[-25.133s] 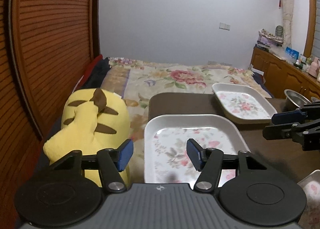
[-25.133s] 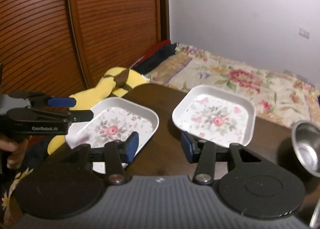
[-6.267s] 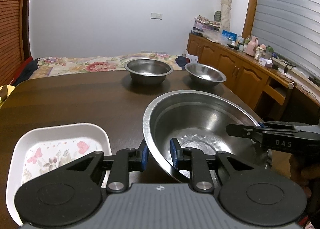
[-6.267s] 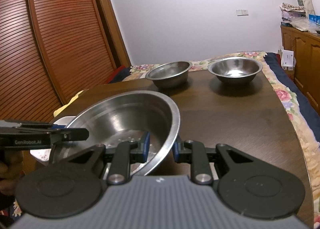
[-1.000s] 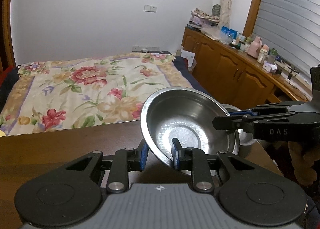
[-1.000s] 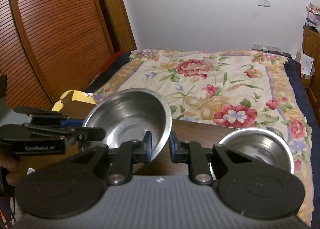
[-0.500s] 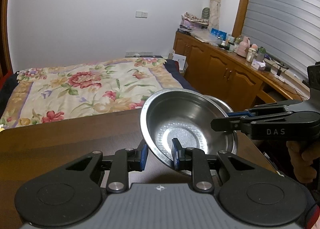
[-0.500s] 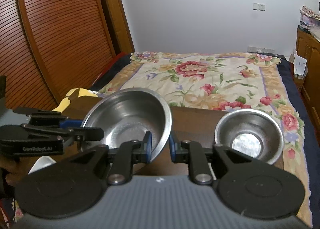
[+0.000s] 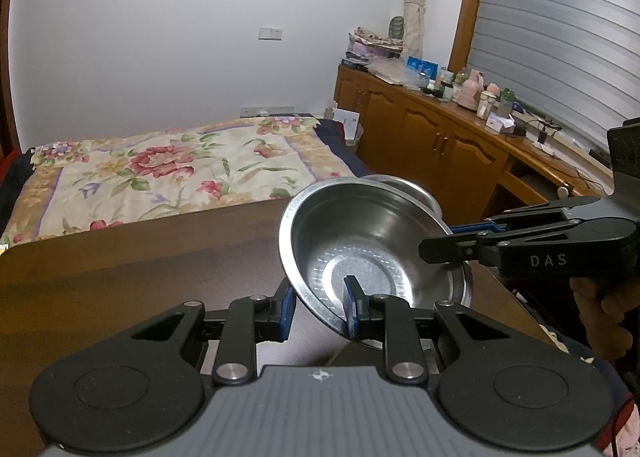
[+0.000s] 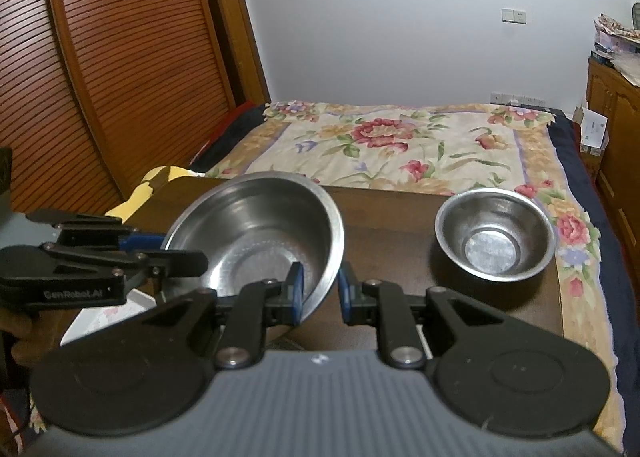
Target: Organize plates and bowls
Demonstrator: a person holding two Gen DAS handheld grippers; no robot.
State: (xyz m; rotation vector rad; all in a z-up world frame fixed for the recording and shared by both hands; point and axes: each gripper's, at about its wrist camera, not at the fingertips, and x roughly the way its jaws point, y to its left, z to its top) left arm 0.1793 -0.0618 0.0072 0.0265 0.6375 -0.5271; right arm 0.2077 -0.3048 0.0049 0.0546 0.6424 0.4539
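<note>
Moved big bowl (image 10: 256, 233) across worktop (image 10: 392, 217) toward far edge, both hand-held grippers — left (image 9: 318, 307), right (image 10: 320, 293) — clamping its rim. Small bowl (image 10: 496, 235) at far right corner, nesting not done yet I reckon.

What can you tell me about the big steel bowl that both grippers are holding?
The large round stainless steel bowl is empty, with a shiny brushed inside, a flat stamped circular bottom and a thin rolled rim. It is held tilted above the dark wooden table, not resting flat. The right gripper has its jaws clamped on one side of the rim and the left gripper has its jaws clamped on the opposite side. A smaller steel bowl stands apart from it on the table.
</note>
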